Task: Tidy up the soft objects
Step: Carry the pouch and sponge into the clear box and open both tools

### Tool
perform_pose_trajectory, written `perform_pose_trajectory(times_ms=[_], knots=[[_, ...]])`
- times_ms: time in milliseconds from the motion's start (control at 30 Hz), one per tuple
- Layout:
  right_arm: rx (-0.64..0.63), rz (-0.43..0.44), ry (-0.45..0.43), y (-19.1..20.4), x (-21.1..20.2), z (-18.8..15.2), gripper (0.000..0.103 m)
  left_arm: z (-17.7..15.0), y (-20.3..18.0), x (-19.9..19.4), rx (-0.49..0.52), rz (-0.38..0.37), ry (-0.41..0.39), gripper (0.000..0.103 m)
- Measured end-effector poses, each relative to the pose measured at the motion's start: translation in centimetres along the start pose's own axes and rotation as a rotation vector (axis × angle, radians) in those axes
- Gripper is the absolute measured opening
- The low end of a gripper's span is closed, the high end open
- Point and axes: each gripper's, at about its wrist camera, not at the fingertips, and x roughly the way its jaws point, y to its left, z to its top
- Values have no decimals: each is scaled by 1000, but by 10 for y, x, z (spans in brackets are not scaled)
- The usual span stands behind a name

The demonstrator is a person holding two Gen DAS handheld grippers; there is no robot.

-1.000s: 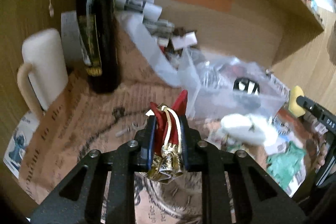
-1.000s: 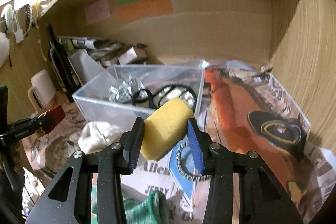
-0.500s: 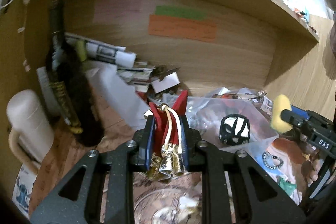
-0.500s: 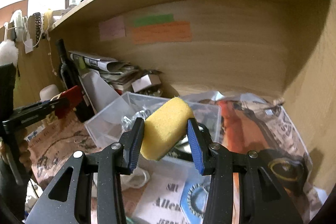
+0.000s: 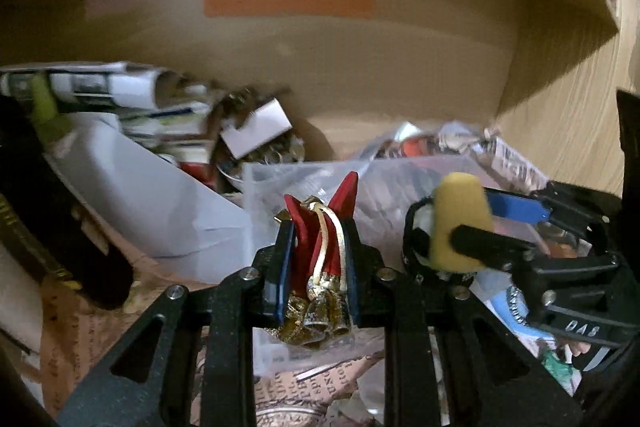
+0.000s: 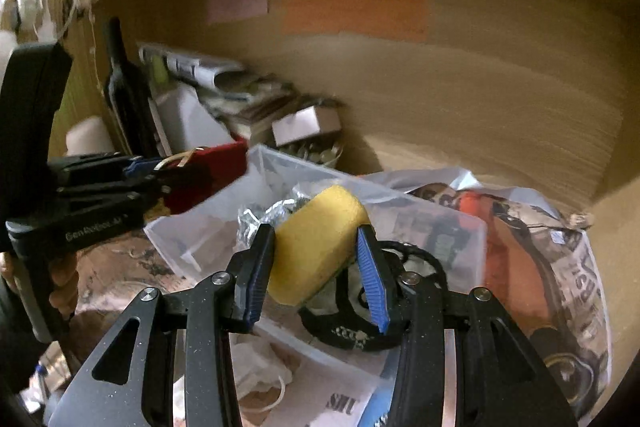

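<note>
My left gripper (image 5: 316, 251) is shut on a red ribbon bow with gold bells (image 5: 320, 267) and holds it over the near left edge of a clear plastic box (image 5: 304, 179). My right gripper (image 6: 316, 267) is shut on a yellow sponge (image 6: 316, 235) and holds it above the same box (image 6: 440, 219). In the left wrist view the sponge (image 5: 460, 223) and right gripper (image 5: 500, 227) show at the right. In the right wrist view the left gripper (image 6: 168, 175) with the red bow (image 6: 208, 171) shows at the left. The box holds crumpled foil (image 6: 260, 219) and a black-and-white ball (image 6: 360, 307).
All this is inside a wooden shelf niche lined with newspaper (image 6: 560, 267). A dark wine bottle (image 6: 124, 95), a white mug (image 6: 88, 135), rolled papers (image 5: 120, 87) and a small white box (image 5: 256, 131) stand at the back left. White cloth (image 6: 256, 367) lies in front of the box.
Both grippers have moved forward and closer to the clear box, each still holding its object. The sponge and the bow now hang over the box, nearer each other.
</note>
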Motion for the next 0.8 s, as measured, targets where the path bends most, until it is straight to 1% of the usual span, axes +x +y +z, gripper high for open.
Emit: perform_pose_trajectory(times_ms=[100,167,200,233,267,300,333,367,467,600,667,733,800], knots=[[-15,10,53,1,16,1,39,-1,-6,16,29,5,38,22],[-14,37,86,0,25,0,39,-1,-6,24,35,8,58,26],[-10,44,100,-1,29,-1,39,0,-6,27,31,3,72,31],[-10,47,110,-2,31,-2,40,-1,-5,30,25,-4,84,39],[-8,46,116,-2,33,-3,41,-1,-4,31,20,-9,90,44],[-3,41,122,-4,34,-4,41,-1,-3,31,7,-12,92,54],[3,40,127,-5,35,-4,44,-2,-1,29,-3,-13,82,59],[8,40,125,-7,34,-5,48,-1,0,26,-6,-11,73,59],[9,12,90,-9,25,-3,57,0,1,17,-5,-11,47,61],[0,-15,31,-9,3,2,60,2,0,-12,1,11,-29,75],[-4,-35,-8,-9,-11,3,68,2,0,-22,2,9,-54,82],[-7,-54,-46,-9,-27,3,72,-1,-2,-35,0,1,-76,91],[1,-75,-84,-10,-45,1,75,-4,-6,-44,4,-6,-88,95]])
